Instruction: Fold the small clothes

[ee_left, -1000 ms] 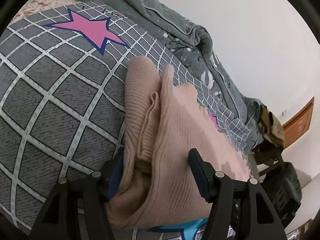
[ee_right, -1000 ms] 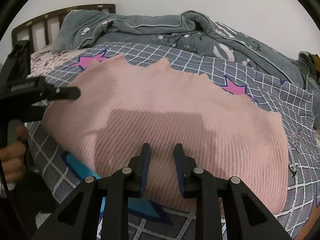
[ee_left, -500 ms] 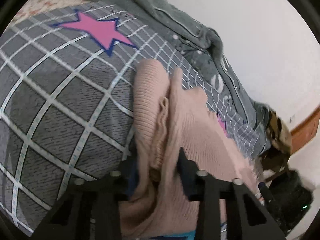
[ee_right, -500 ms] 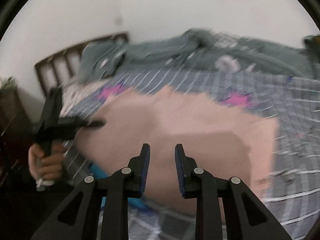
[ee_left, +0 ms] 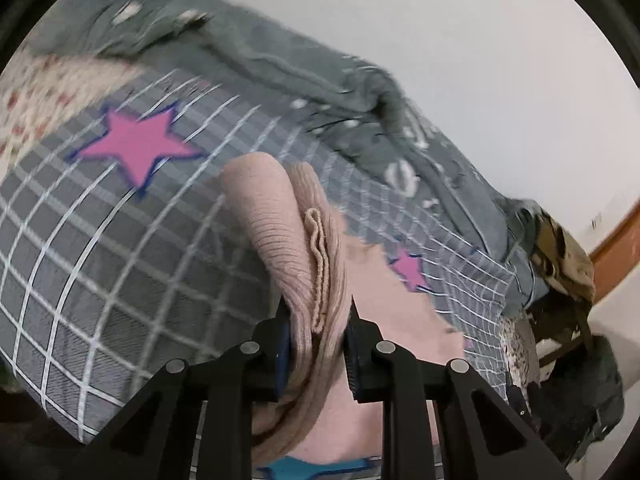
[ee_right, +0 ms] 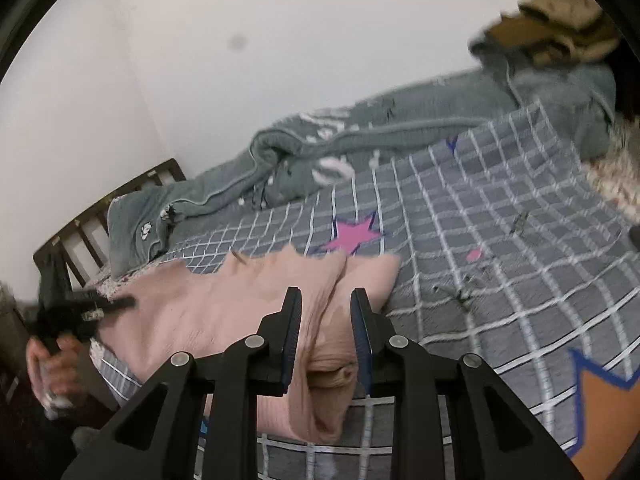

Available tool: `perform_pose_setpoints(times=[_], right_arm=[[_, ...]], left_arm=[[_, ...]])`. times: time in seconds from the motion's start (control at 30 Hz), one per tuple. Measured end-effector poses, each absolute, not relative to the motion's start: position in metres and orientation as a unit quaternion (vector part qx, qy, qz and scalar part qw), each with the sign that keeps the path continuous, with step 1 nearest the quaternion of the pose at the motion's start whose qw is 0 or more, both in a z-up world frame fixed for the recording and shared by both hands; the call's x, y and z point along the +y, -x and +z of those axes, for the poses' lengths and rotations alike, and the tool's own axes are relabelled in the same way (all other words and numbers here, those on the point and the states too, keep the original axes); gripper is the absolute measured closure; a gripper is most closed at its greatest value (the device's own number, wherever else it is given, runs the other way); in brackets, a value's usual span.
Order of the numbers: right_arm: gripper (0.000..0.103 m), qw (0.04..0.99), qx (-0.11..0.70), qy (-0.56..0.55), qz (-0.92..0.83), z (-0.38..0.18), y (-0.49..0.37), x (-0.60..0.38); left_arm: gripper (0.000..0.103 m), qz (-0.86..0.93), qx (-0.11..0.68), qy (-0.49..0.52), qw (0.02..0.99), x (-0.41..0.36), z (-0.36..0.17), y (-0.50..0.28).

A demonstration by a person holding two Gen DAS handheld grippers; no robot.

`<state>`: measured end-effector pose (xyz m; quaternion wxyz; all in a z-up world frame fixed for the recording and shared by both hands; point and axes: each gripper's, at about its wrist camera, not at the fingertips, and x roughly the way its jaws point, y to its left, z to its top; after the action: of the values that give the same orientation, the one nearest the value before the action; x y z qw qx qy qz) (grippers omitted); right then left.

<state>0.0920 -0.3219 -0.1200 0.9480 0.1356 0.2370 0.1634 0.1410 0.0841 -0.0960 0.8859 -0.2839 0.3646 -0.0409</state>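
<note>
**Both grippers take opposite ends of the sweater**

A second ago the left gripper [ee_left: 316, 320] stood wide around the bunched side edge of the pink ribbed sweater [ee_left: 280, 216]; now its jaws have closed in and pinch that gathered knit between the blue pads. The right gripper [ee_right: 326, 320] has changed more. It was hovering over the middle of the spread garment with its jaws nearly together; now it has swung to the opposite end and stands with jaws parted around the folded edge there, the fabric lying between the fingers but not yet squeezed, as far as I can see.

The sweater lies across the near edge of the bed's grey grid-patterned sheet [ee_right: 480, 216], close to a pink star print [ee_right: 354, 234], with the rumpled grey duvet [ee_right: 360, 136] pushed against the wall behind it. From the right side I can see the person's hand [ee_right: 52, 364] holding the left tool at the far end.

I judge this to be the set-up for a fold: one end is secured, the other is about to be clamped. If the right jaws catch only the top layer, the fold would probably come up uneven.
</note>
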Motion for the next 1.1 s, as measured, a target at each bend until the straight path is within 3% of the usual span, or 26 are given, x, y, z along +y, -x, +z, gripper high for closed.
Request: perform_pose_setpoints(times=[0.27, 0.47, 0.6, 0.77, 0.83, 1.1], right_arm=[[0.077, 0.959, 0.190, -0.143, 0.152, -0.109, -0.067, -0.350], [0.077, 0.958, 0.184, -0.166, 0.145, -0.110, -0.063, -0.374], [0.077, 0.953, 0.192, -0.187, 0.140, -0.113, -0.065, -0.386], [0.073, 0.943, 0.199, -0.208, 0.164, -0.113, -0.065, -0.387], [0.071, 0.935, 0.212, -0.214, 0.188, -0.115, -0.070, -0.379], [0.049, 0.887, 0.241, -0.266, 0.290, -0.123, -0.084, -0.339]], left_arm=[[0.083, -0.092, 0.363, 0.234, 0.897, -0.023, -0.059, -0.151], [0.083, -0.105, 0.400, 0.163, 0.896, -0.114, -0.094, -0.157], [0.075, -0.118, 0.422, 0.114, 0.892, -0.151, -0.116, -0.159], [0.060, -0.188, 0.417, 0.158, 0.875, -0.139, -0.106, -0.157], [0.045, -0.196, 0.398, 0.183, 0.877, -0.119, -0.097, -0.153], [0.043, -0.118, 0.352, 0.160, 0.915, -0.048, -0.092, -0.127]])
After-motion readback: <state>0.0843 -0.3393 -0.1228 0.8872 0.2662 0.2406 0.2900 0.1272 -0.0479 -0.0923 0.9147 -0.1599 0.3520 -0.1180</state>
